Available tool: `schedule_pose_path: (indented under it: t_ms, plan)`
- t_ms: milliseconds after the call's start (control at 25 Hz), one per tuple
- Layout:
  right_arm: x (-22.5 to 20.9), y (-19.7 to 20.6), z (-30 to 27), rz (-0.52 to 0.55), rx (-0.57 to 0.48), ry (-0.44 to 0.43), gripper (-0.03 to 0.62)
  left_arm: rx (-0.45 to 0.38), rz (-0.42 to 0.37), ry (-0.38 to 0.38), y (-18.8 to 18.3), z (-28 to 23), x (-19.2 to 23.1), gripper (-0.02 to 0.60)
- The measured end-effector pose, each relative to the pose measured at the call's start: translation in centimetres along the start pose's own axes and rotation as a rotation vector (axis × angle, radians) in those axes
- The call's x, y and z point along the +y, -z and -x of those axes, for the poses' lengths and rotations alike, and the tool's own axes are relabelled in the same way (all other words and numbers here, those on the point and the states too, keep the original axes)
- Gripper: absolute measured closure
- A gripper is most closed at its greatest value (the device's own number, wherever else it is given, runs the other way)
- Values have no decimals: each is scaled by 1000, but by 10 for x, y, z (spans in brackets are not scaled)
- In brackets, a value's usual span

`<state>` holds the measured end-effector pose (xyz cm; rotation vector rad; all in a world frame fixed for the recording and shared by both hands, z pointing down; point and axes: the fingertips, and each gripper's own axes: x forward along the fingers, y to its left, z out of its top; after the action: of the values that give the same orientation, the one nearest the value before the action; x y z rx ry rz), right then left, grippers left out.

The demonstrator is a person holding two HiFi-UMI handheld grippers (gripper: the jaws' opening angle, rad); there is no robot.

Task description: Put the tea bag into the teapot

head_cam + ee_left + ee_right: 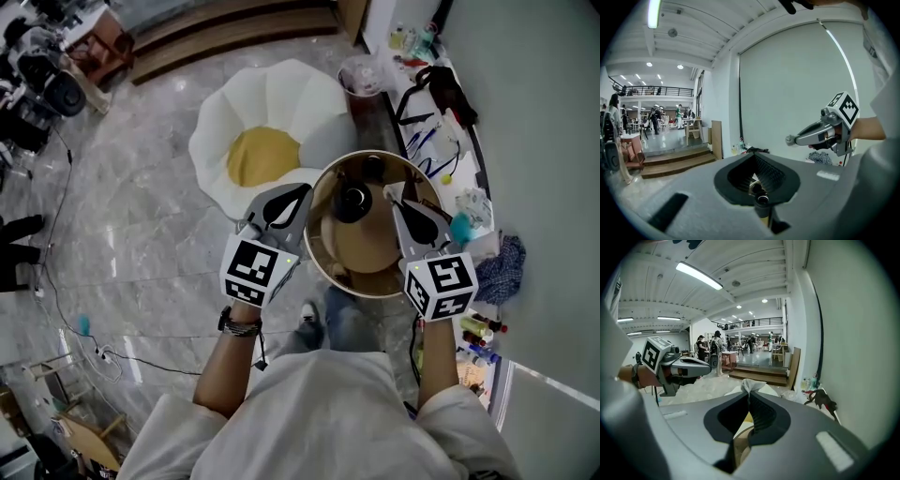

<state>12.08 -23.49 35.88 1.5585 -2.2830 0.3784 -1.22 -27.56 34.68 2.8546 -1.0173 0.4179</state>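
A dark teapot (353,202) stands on the round wooden table (375,262) in the head view. My right gripper (391,192) hovers over the table just right of the teapot, shut on a small white tea bag (387,190). In the right gripper view the tea bag (750,384) sticks up, pinched at the tip of my right gripper (750,393). My left gripper (306,192) is at the table's left rim, beside the teapot. Its jaws meet at the tip with nothing held, as the left gripper view shows (754,157).
A white flower-shaped seat with a yellow centre (262,155) stands behind the table on the left. A cluttered ledge (441,103) runs along the wall on the right, with a blue cloth (506,267) and bottles (480,333). The person's feet (309,319) are under the table's near edge.
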Motion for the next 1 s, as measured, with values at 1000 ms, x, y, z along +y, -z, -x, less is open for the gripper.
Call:
schedule_pose_path:
  t_ms: [1000]
  plan:
    - [-65, 99, -94, -143, 179, -103, 584, 135, 143, -53, 87, -89, 22, 580]
